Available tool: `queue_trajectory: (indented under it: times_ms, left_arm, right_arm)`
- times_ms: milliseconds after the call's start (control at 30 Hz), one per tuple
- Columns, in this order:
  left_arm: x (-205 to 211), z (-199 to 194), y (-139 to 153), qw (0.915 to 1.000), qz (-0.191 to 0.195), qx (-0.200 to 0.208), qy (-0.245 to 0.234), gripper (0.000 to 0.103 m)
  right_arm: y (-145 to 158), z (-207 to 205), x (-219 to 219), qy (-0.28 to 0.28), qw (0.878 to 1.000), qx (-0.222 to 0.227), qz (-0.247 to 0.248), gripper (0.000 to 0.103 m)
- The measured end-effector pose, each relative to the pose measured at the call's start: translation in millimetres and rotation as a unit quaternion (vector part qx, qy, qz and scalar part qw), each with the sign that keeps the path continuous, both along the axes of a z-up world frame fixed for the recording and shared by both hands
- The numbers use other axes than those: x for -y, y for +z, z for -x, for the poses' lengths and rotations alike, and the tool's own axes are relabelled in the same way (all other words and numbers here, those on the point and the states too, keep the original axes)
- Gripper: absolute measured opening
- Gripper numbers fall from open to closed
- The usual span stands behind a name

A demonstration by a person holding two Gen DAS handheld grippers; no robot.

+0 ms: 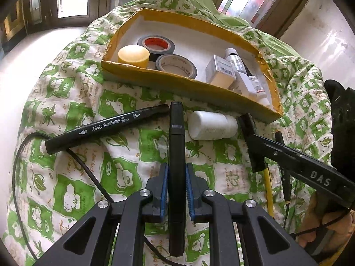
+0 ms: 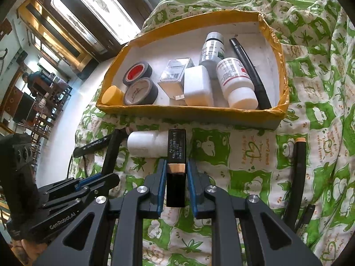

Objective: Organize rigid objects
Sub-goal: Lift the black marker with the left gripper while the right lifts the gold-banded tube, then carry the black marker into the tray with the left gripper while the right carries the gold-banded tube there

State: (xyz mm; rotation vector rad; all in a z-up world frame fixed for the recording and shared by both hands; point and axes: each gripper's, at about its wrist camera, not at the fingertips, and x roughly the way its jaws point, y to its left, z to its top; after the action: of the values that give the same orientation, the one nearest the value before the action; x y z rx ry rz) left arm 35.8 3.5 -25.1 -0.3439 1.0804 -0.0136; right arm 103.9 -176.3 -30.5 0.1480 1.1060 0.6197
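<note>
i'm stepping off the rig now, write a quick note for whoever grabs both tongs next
Left tongs: shut on a black marker, pointed toward the box.
Right tongs: shut on a black tube with a gold band, also facing the box.
Done: the yellow-rimmed box already holds two tape rolls, a yellow cylinder, small cartons, bottles and a black pen.
Left on the green quilt: a white bottle lying just in front of the box, a second black marker on the left, and a black pen with a tan tip on the right.
Next, probably: drop both held items in the box, then collect the rest.
</note>
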Motion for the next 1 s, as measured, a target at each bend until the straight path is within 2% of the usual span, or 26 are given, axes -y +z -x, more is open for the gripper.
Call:
queue_trajectory:
  times_ms: [267, 700, 1000]
  left_arm:
    - [-0.4, 1.0, 0.4, 1.0, 0.001, 0.001, 0.0, 0.014]
    - [-1.5, 2.9, 5.2, 0.9999, 0.007, 0.01, 0.002, 0.014]
    - [-4.0, 5.3, 7.3, 0.9998, 0.008, 0.015, 0.003, 0.014]
  right_arm:
    - [20.8, 1.4, 17.9, -0.012, 0.999, 0.005, -0.039, 0.018]
    - [38.9, -16.6, 66.5, -0.078, 0.993, 0.005, -0.087, 0.018]
    - [43.0, -25.4, 88.4, -0.11, 0.989, 0.005, -0.101, 0.018]
